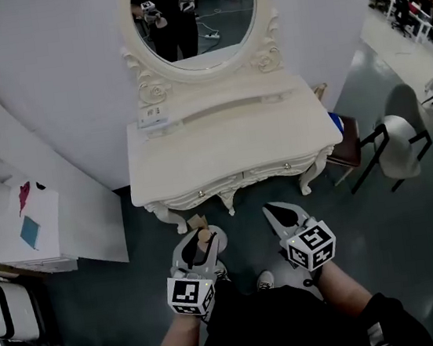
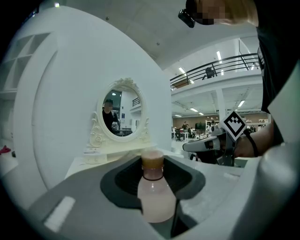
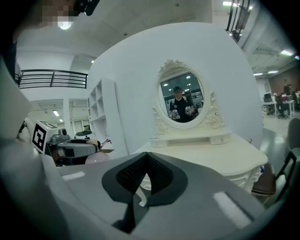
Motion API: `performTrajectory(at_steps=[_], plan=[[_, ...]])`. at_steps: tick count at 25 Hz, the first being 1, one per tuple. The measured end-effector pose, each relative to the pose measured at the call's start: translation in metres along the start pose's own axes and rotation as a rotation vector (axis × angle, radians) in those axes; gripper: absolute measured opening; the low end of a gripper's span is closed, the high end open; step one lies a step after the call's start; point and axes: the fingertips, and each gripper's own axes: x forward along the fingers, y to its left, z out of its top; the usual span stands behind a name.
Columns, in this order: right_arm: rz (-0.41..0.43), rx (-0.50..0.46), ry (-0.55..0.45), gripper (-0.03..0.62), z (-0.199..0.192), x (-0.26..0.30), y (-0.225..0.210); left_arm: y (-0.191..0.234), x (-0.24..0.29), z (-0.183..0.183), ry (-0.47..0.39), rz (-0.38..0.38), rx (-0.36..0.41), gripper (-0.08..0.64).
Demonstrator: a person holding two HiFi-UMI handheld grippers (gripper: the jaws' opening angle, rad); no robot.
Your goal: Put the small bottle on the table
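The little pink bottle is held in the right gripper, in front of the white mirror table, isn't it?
Not quite. The small bottle is in the left gripper, not the right one. The left gripper view shows its jaws shut on it. The right gripper holds nothing. Yes, it is in front of the white mirror table.

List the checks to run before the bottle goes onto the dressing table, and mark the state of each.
1. Grip: left gripper is shut on the small pale pink bottle with a tan cap: ok.
2. Bottle upright, cap up: ok.
3. Landing spot: the cream carved dressing table has a bare top; only a small white box sits at its back left: ok.
4. Bottle above the tabletop: not ok; it hangs over the floor in front of the table's front edge.
5. Right gripper shut, empty, beside the left one: ok.
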Motion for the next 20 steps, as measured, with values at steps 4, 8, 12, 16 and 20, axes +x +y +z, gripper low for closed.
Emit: performTrajectory(at_steps=[4,8,12,16,20], plan=[[-0.008,-0.002,0.001,0.028,-0.001,0.002,-0.002,0.002,0.003,0.000,0.003,-0.007,0.001,0.138],[-0.015,0.003,-0.002,0.028,0.001,0.006,-0.004,0.004,0.007,0.002,0.005,-0.015,0.006,0.138],[-0.018,0.006,-0.002,0.028,0.004,0.012,-0.005,0.010,0.011,0.004,0.006,-0.022,0.009,0.138],[-0.019,0.008,-0.002,0.028,0.007,0.019,-0.004,0.017,0.013,0.007,0.011,-0.025,0.012,0.138],[-0.024,0.009,0.002,0.028,0.007,0.026,-0.003,0.025,0.015,0.007,0.012,-0.028,0.011,0.138]])
